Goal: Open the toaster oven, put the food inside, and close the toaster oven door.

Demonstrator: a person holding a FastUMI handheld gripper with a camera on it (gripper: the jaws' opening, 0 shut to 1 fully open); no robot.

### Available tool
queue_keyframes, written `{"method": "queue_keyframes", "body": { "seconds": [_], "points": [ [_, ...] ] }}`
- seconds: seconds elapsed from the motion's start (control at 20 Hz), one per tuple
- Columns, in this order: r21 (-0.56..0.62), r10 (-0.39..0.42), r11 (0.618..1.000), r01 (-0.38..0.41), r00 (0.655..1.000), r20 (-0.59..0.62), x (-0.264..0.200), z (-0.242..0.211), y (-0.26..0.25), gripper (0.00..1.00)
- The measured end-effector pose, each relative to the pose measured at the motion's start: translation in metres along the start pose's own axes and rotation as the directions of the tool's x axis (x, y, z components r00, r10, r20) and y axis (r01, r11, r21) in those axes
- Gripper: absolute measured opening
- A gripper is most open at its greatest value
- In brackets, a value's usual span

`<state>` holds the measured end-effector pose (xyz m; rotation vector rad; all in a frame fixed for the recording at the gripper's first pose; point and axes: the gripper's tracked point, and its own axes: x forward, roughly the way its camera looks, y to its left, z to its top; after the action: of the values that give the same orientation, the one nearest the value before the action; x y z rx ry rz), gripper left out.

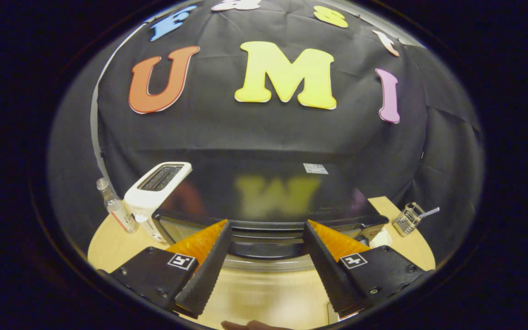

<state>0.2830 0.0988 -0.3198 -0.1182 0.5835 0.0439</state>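
gripper [266,229] fingers spread apart w/ nothing held, hovering just above the oven [268,201] at 12 o'clock on the surface [268,293], door looks closed, so by my read opening, loading food & closing all remain.

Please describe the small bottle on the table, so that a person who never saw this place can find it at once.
Start from the big black toaster oven just ahead of the open gripper. Beside it stands a white toaster, and the clear bottle stands at the toaster's outer side. It alone is slim and see-through.
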Motion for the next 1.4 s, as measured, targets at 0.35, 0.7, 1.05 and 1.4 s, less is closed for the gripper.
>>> {"method": "queue_keyframes", "body": {
  "seconds": [0.35, 0.7, 1.05, 1.4],
  "points": [
    [-0.016, 0.010, 1.000, -0.010, 1.000, 0.008, -0.036, -0.031, -0.001, 0.99],
    [-0.014, 0.012, 1.000, -0.012, 1.000, 0.009, -0.067, -0.080, -0.003, 1.00],
    [-0.039, 0.012, 0.999, -0.009, 0.997, 0.079, -0.080, -0.129, -0.005, 0.99],
    [-0.093, 0.008, 0.996, -0.004, 0.999, 0.037, -0.078, -0.178, -0.007, 0.99]
  ]
}}
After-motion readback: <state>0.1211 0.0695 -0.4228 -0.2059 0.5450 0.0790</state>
